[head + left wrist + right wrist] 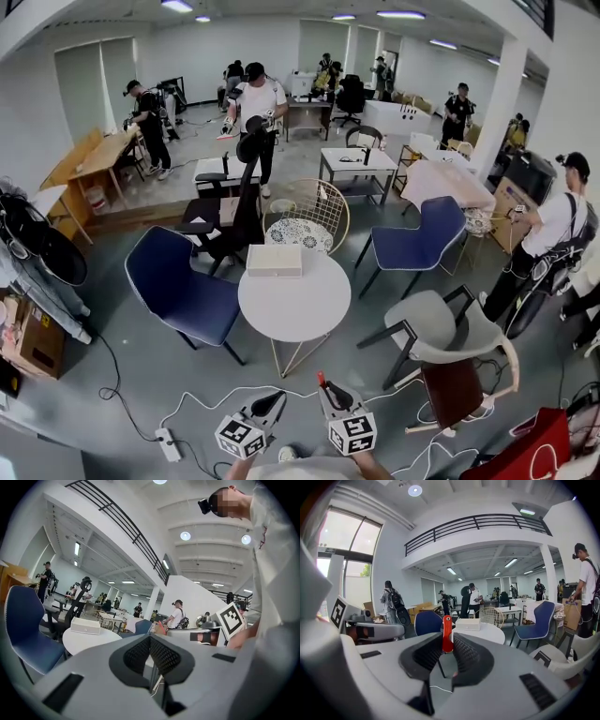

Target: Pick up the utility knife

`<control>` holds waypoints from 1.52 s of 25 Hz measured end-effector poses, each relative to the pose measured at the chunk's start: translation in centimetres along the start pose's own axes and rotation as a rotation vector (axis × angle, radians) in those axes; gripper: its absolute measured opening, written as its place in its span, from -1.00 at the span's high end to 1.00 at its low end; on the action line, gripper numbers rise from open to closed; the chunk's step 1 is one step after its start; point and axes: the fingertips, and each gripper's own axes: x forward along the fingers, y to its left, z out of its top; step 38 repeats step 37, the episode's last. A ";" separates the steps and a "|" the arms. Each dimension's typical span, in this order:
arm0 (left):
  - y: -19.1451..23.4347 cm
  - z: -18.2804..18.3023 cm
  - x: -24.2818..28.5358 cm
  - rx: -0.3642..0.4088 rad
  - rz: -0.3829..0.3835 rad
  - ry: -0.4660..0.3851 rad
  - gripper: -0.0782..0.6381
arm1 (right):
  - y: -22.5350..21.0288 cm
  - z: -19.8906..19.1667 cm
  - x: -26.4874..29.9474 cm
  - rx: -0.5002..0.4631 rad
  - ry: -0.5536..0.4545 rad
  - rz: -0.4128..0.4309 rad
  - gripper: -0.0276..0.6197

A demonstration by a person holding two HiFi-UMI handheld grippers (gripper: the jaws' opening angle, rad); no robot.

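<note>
With the right gripper (449, 649) jaws pinching only the lower end of the slim red utility knife (447, 629), held upright short of the round white surface (309, 314), and the left gripper (150, 641) jaws pressed together empty, the knife could pivot or slip out.

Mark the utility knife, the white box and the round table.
utility knife (447, 637): right gripper view, red handle
white box (274, 260): head view, top face
round table (302, 317): head view, bare tabletop

The utility knife (447, 633) is noted as red. The round desk (302, 317) and the box (274, 260) are recorded as white, the nearest chair (178, 286) as dark blue.
</note>
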 end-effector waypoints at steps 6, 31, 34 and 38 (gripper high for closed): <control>-1.6 -0.3 0.7 0.013 0.000 -0.008 0.75 | -0.5 0.1 -1.5 -0.012 -0.026 0.008 0.67; -6.3 0.3 2.2 0.064 0.005 -0.032 0.75 | -2.0 1.2 -5.3 -0.043 -0.070 0.020 0.67; -6.6 0.3 2.4 0.064 0.002 -0.030 0.75 | -2.0 1.3 -5.3 -0.052 -0.075 0.023 0.67; -6.8 0.4 2.4 0.065 0.001 -0.029 0.75 | -2.2 1.3 -5.4 -0.054 -0.074 0.023 0.67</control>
